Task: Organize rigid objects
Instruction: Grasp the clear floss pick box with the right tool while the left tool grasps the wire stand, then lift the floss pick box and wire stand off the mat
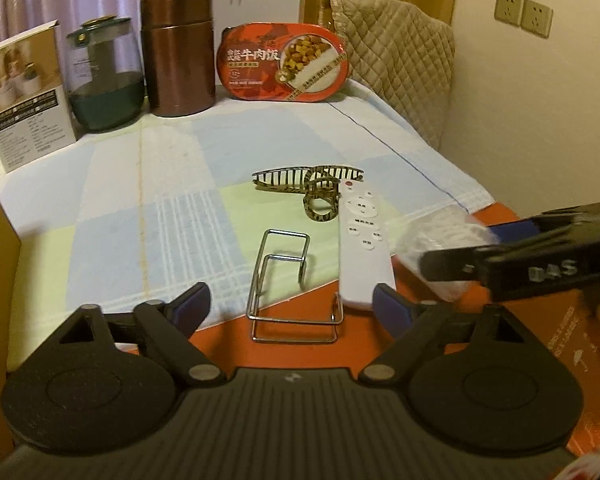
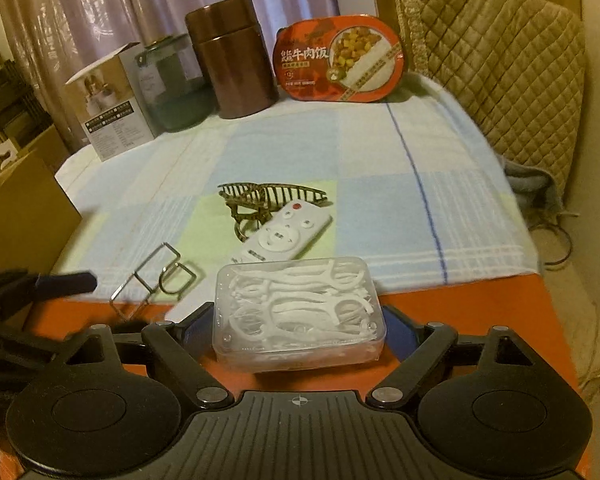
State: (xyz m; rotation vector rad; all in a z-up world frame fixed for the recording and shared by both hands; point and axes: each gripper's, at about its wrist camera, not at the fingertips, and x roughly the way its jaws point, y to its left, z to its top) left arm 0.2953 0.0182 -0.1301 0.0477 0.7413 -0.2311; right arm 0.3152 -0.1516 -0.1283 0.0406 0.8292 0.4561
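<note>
Floss-pick box (image 2: 299,316): clear plastic, full of white picks, flat on the orange surface (image 2: 480,312) at the near edge of the checked cloth (image 2: 284,140); sits between the right gripper's fingers.
Right gripper (image 2: 296,320): jaws apart, one blue pad either side of the box; contact with the box walls cannot be told.
Wire rack (image 1: 288,280): bent metal, half on cloth, half on orange surface, directly ahead of the left gripper.
Left gripper (image 1: 296,308): jaws apart, nothing pressed between pads; wire rack in the gap ahead.
Remote (image 1: 363,240): white, red button at far end, flat on cloth just right of the wire rack, near end close to the left gripper's right pad.
Hair claw clip (image 1: 312,188): striped, lying at the remote's far end, touching or overlapping it.
Back row, left to right: printed carton (image 1: 24,96), green-based glass jar (image 1: 104,76), brown canister (image 1: 178,52), red meal tray (image 1: 284,64) propped upright.
Quilted cover (image 1: 396,56): draped at the far right.
Wall sockets (image 1: 524,14): upper right.
</note>
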